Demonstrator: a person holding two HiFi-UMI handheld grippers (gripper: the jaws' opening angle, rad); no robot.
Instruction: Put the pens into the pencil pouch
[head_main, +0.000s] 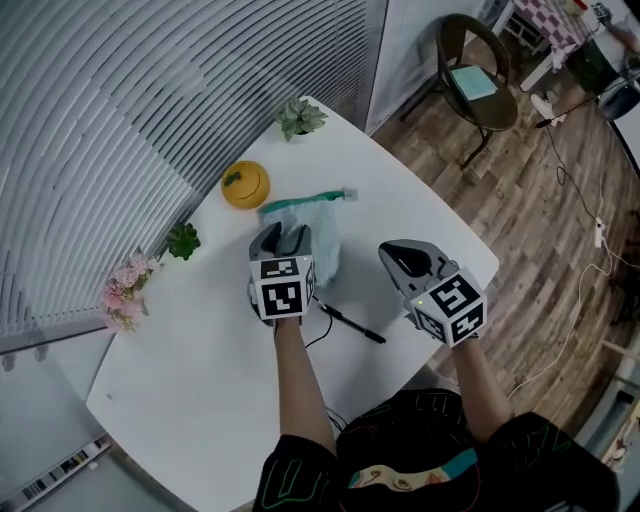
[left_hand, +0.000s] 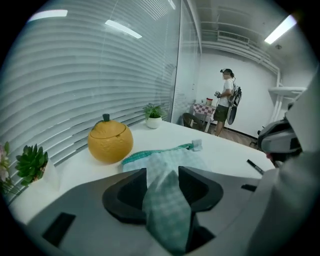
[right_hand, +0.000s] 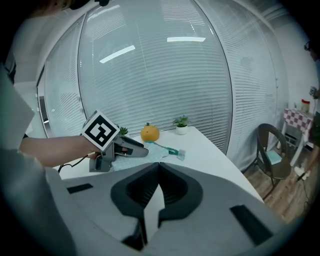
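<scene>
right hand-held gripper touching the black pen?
Apart. Head view shows bare white table between the right hand-held gripper and the pen; the right gripper view shows its jaws shut on nothing.

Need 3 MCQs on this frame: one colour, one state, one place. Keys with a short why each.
1. The round jar is: A orange, B blue, C black.
2. The right gripper is: A wide open, B shut and empty, C half open.
3. The pen lies: A in the jar, B in the right gripper, C on the table.
Key:
1. A: its lidded body shows orange in the head view.
2. B: its jaws meet with nothing between them.
3. C: it lies flat on the white top.
</scene>
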